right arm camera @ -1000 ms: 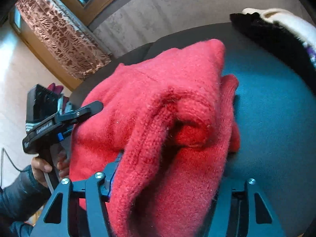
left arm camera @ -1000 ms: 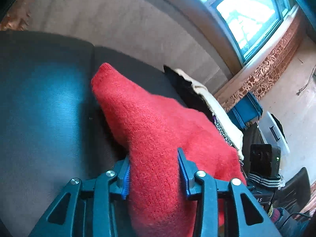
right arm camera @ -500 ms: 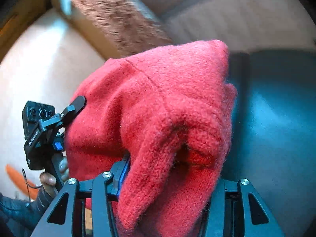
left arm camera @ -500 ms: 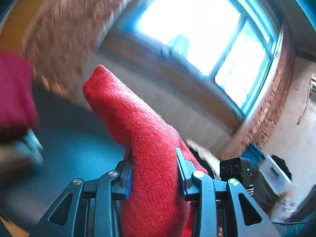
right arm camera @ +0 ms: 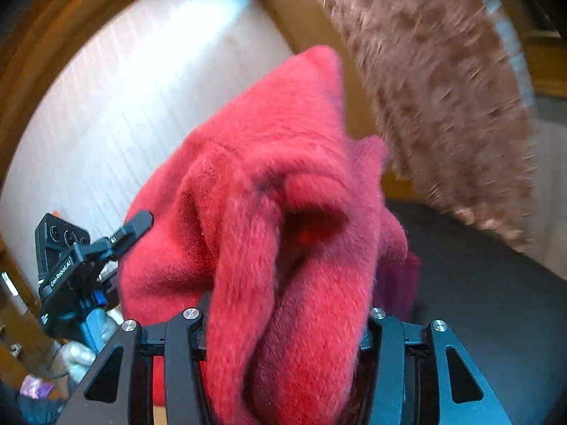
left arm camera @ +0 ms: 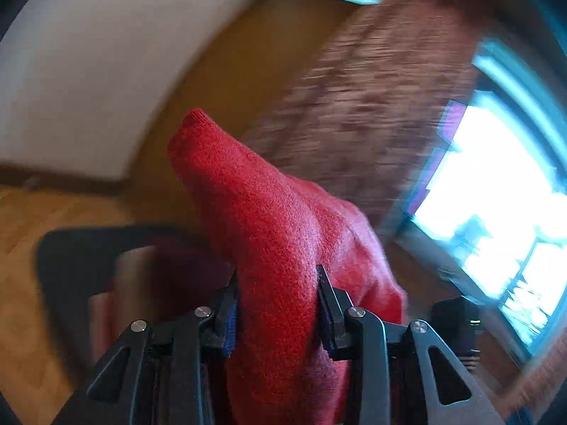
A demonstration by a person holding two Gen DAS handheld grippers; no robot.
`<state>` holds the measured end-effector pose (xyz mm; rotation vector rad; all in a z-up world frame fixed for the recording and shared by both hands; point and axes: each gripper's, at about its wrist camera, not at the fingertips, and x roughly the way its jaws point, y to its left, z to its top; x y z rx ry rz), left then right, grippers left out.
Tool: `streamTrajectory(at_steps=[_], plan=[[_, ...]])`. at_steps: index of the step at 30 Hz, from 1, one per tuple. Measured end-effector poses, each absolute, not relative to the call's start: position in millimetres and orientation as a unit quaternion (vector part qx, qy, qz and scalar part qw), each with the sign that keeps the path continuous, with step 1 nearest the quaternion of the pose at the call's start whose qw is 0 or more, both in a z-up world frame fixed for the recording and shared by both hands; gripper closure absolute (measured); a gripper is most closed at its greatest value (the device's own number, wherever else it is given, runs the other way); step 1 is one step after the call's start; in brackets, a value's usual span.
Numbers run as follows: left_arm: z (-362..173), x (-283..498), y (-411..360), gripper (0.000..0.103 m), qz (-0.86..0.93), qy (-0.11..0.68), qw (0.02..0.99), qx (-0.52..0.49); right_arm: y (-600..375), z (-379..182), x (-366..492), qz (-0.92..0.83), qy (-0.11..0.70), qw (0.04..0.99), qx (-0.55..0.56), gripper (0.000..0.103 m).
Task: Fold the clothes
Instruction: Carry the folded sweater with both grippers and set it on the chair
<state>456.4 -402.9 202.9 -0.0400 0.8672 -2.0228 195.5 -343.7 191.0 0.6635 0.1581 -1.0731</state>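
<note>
The left gripper (left arm camera: 278,304) pinches a bunched fold of the red knit sweater (left arm camera: 269,233), and the right gripper (right arm camera: 283,322) clamps another thick bunch of it. The sweater hangs between both, lifted clear of the dark cushion (right arm camera: 496,283), before a patterned curtain (right arm camera: 443,88).

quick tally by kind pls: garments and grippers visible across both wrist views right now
Red sweater: 1, clamped by both grippers.
Grippers: 2, the left gripper and the right gripper.
Total: 3.
</note>
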Motion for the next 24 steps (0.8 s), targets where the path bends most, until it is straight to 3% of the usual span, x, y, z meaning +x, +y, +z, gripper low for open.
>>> streamTrajectory(at_steps=[2,3,4,7,10,12,16,19,24], plan=[[159.9,462.1,-436.6,0.067,-0.779,0.402,0.48,0.032,-392.6,150.3,219.8,-0.49,0.135,0.787,0.35,0.051],[142.4,467.0,-447.9,0.065,-0.77,0.417,0.481,0.04,-407.4,129.7,225.9,-0.49,0.156,0.773,0.37,0.042],[125.3,472.0,-458.7,0.063,-0.763,0.43,0.481,0.046,-418.9,110.5,227.8,-0.483,0.159,0.767,0.391,0.039],[132.0,477.4,-467.1,0.062,-0.777,0.423,0.464,0.046,-422.3,90.4,215.8,-0.45,0.091,0.781,0.424,0.035],[145.7,472.1,-471.7,0.056,-0.781,0.425,0.455,0.057,-419.5,98.0,206.6,-0.455,0.093,0.778,0.422,0.028],[158.0,475.2,-465.6,0.048,-0.779,0.425,0.457,0.059,-417.6,106.9,195.1,-0.462,0.092,0.774,0.423,0.018],[173.7,498.9,-439.7,0.048,-0.756,0.397,0.517,0.062,-402.5,133.2,184.5,-0.498,0.098,0.773,0.381,0.017],[185.2,517.3,-420.4,0.046,-0.745,0.369,0.555,0.023,-375.5,162.7,183.4,-0.556,0.104,0.774,0.285,0.017],[192.1,468.4,-436.4,0.044,-0.801,0.35,0.485,0.02,-363.0,207.5,222.8,-0.54,0.101,0.824,0.14,0.016]])
